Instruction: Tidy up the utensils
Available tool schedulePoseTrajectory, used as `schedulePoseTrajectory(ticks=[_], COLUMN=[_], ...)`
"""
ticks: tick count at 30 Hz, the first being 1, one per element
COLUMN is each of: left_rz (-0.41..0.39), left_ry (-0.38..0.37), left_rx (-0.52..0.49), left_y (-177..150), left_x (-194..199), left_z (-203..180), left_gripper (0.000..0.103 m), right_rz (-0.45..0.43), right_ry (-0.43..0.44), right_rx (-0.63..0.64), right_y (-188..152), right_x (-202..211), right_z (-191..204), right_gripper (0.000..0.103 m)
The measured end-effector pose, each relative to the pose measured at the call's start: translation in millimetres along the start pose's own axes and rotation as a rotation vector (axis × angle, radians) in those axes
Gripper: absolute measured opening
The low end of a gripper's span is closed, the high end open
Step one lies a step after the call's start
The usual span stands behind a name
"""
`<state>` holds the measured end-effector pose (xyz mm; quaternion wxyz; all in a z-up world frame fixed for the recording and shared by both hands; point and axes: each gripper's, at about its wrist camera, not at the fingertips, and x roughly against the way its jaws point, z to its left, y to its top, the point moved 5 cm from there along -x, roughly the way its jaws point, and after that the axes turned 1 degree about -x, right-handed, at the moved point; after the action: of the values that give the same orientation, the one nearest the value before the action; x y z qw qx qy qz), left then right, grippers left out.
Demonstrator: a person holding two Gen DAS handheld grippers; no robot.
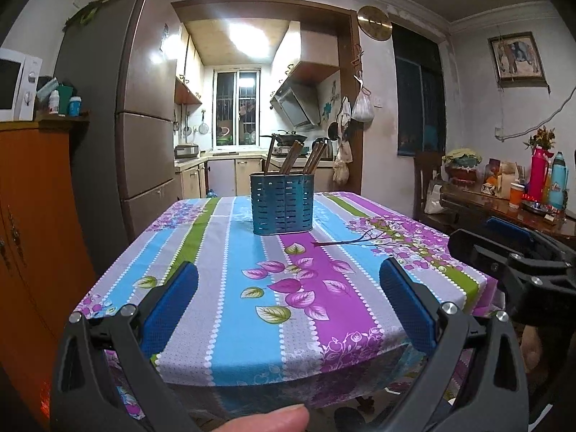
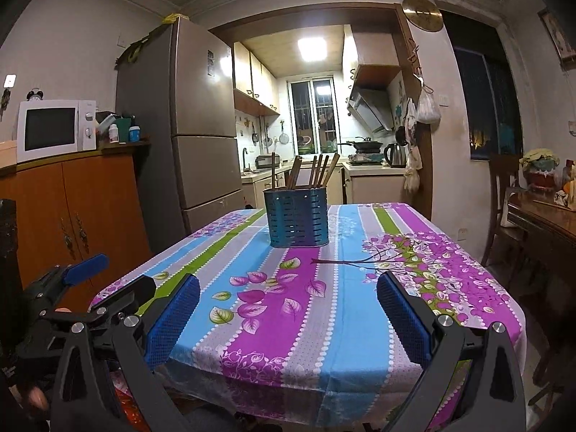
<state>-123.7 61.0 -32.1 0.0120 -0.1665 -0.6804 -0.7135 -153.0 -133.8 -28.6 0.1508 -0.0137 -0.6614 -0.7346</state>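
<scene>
A blue slotted utensil holder [image 1: 282,203] stands upright near the middle of the table, with several brown chopsticks [image 1: 292,156] sticking out of its top. It also shows in the right wrist view [image 2: 296,217] with the chopsticks [image 2: 316,175]. My left gripper [image 1: 288,288] is open and empty above the table's near edge. My right gripper [image 2: 288,297] is open and empty, beside the left one. The right gripper shows at the right of the left wrist view [image 1: 511,252]; the left gripper shows at the left of the right wrist view [image 2: 90,280].
The table wears a striped floral cloth [image 1: 252,270]. An orange cabinet [image 2: 72,208] with a microwave [image 2: 54,129] and a fridge [image 2: 194,118] stand to the left. A wooden side table [image 1: 511,205] with bottles and a chair [image 2: 504,194] stand to the right.
</scene>
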Motion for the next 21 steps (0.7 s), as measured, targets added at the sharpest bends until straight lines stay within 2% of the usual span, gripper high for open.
schedulePoseTrajectory(ticks=[21], left_rz=[-0.003], left_ry=[0.013], left_rx=[-0.005], left_y=[1.6], left_x=[-2.4], left_z=[-1.4], left_gripper=[0.097], right_rz=[0.008], right_ry=[0.000], right_rx=[-0.002], right_y=[-4.7], right_x=[-2.6], right_z=[-2.5], right_gripper=[0.098])
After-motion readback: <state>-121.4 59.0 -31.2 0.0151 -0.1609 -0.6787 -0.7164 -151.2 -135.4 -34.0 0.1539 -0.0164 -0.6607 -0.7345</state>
